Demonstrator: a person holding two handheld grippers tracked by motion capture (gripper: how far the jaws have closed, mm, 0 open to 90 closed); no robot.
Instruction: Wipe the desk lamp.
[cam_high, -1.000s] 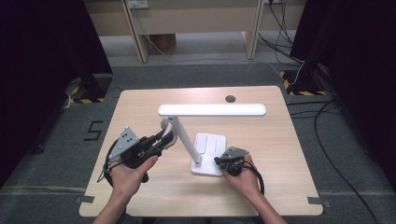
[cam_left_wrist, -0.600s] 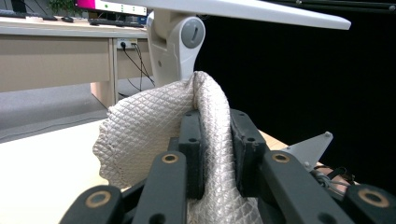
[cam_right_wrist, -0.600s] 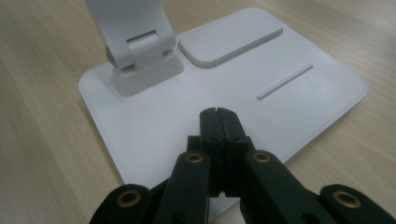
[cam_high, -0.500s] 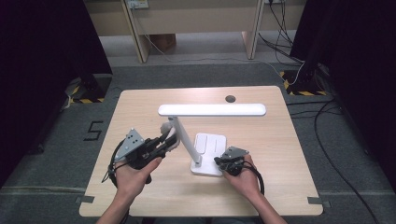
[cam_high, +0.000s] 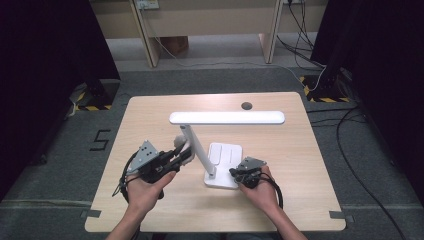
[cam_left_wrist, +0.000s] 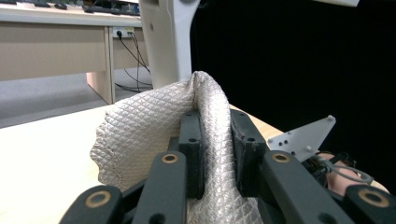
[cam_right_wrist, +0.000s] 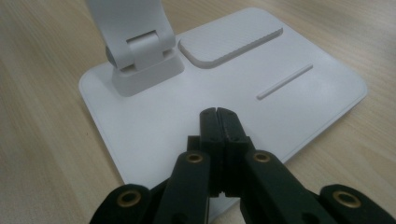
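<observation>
Your left tool (cam_high: 176, 159) is clamped on a folded grey cloth (cam_left_wrist: 187, 121), and the cloth sits right against the white arm (cam_high: 199, 152) of the desk lamp (cam_high: 227, 118), just ahead of the tool's tip. Your right tool (cam_right_wrist: 218, 115) has its jaws pressed together with nothing between them, and its tip rests on the near corner of the lamp base (cam_right_wrist: 289, 100), with the hinge (cam_right_wrist: 142, 53) just beyond it.

This looks like wiping the lamp's arm with the cloth while the other tool pins the base. To do it well, keep the right tool bearing straight down so the base cannot slide across the tabletop (cam_high: 150, 115). Run the cloth along the arm in long strokes, from the hinge end up toward the light bar. Lead with the loose fold that bulges ahead of the left tool, so the hard jaws never scrape the plastic. Push gently sideways, since the arm pivots and could swing or tip the lamp.

No box, bowl or tray stands near either tool.
</observation>
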